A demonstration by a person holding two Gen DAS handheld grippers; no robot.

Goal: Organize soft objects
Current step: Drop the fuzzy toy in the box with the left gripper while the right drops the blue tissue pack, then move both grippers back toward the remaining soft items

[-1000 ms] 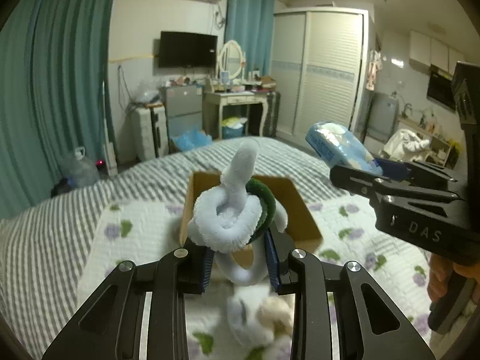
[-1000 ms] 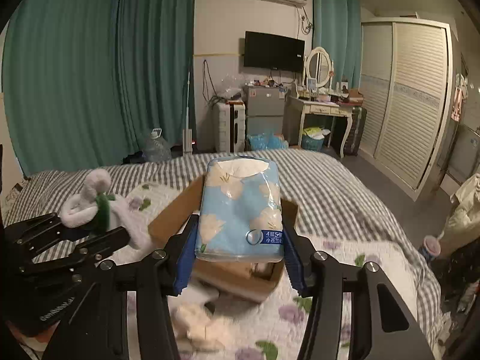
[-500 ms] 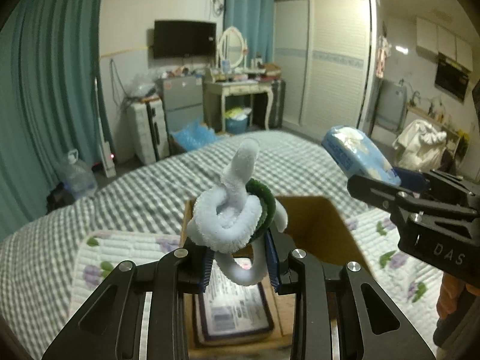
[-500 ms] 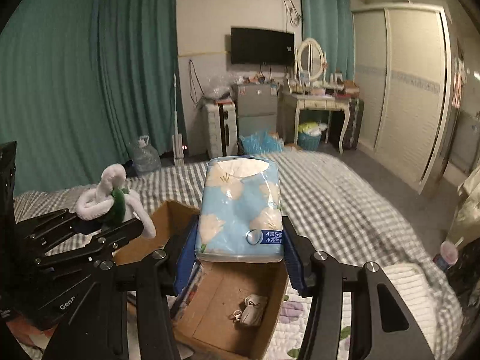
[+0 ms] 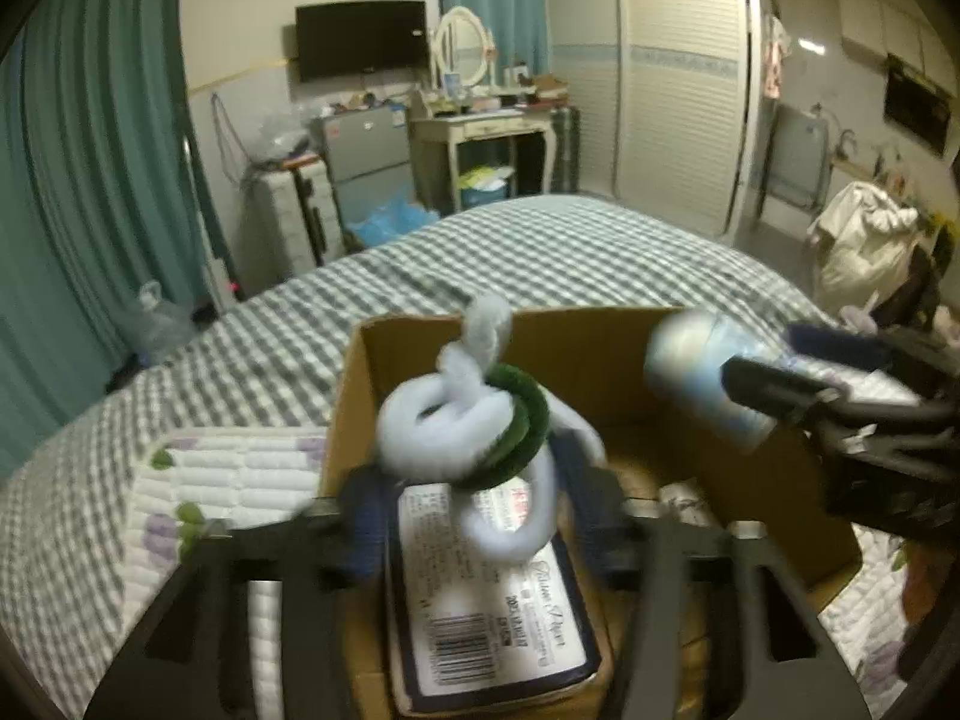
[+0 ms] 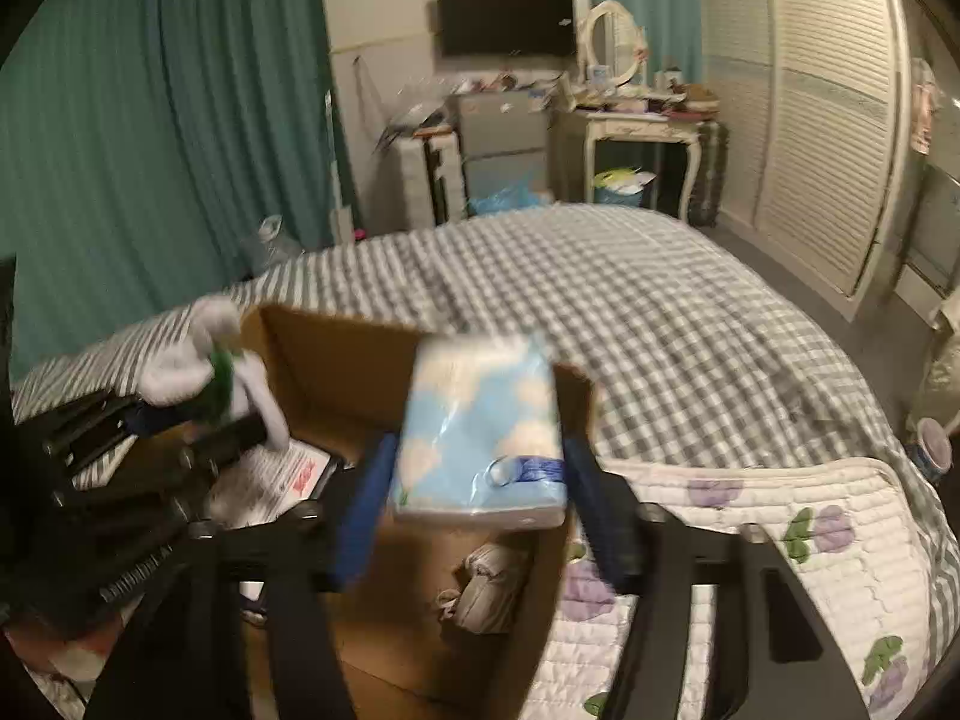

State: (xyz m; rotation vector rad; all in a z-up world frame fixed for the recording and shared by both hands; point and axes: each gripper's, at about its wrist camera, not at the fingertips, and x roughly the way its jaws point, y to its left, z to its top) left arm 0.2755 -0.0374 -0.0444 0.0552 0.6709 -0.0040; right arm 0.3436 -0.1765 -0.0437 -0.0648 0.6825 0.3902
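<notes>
Both views blurred by motion, so fine detail is soft. My left gripper sits low centre in the left wrist view, its blue pads closed partway around a white and green plush ring, which fills the middle of the frame over the open cardboard box. Below the plush, a flat white-labelled package with a barcode lies on the box floor, lower centre. My right gripper is low centre in the right wrist view, jaws clamped against both sides of a blue floral tissue pack, held over the right half of the box. The same pack shows at the right of the left wrist view, with the right gripper behind it. A small grey-white soft item lies on the box floor beneath the pack; I cannot tell what it is. The box rests on a white quilted pad with purple flowers, lower right, spread over a grey checked bed cover. The left gripper with the plush appears at mid left.
</notes>
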